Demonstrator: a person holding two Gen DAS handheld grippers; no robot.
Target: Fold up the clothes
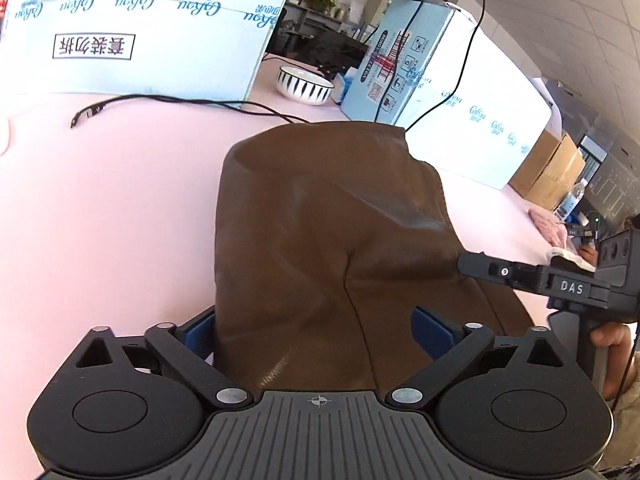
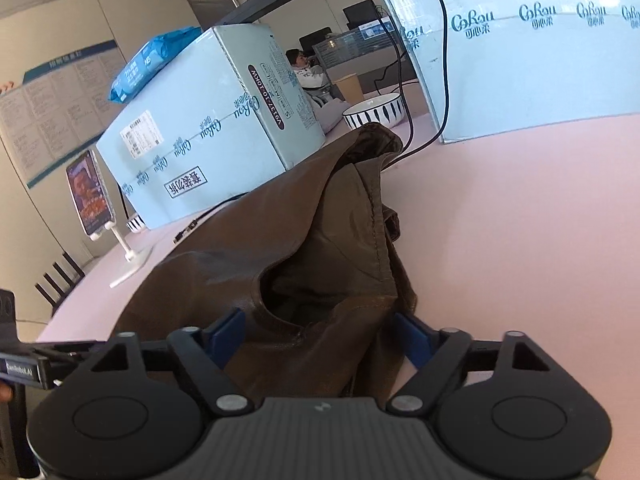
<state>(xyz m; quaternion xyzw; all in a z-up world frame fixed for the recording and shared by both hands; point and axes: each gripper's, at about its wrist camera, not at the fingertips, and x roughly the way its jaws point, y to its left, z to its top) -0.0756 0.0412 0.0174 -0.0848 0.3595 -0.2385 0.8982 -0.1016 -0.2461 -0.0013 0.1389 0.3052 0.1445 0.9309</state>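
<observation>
A brown leather-like garment [image 1: 320, 220] lies on the pink table [image 1: 100, 200], its near part lifted toward me. The garment fills the wide gap between the blue pads of my left gripper [image 1: 316, 334]; I cannot see whether they press it. My right gripper shows in the left wrist view [image 1: 464, 262] at the garment's right edge. In the right wrist view the garment [image 2: 320, 240] is bunched, with an opening showing, and passes between the blue pads of my right gripper [image 2: 320, 336], which stand wide apart.
Light blue cartons [image 1: 160, 40] stand at the back and right [image 1: 460, 100]. A striped bowl [image 1: 305, 84] sits between them. Black cables [image 1: 160, 100] run across the table. A phone on a white stand [image 2: 94, 200] is at the left. A pink cloth [image 1: 548, 226] lies far right.
</observation>
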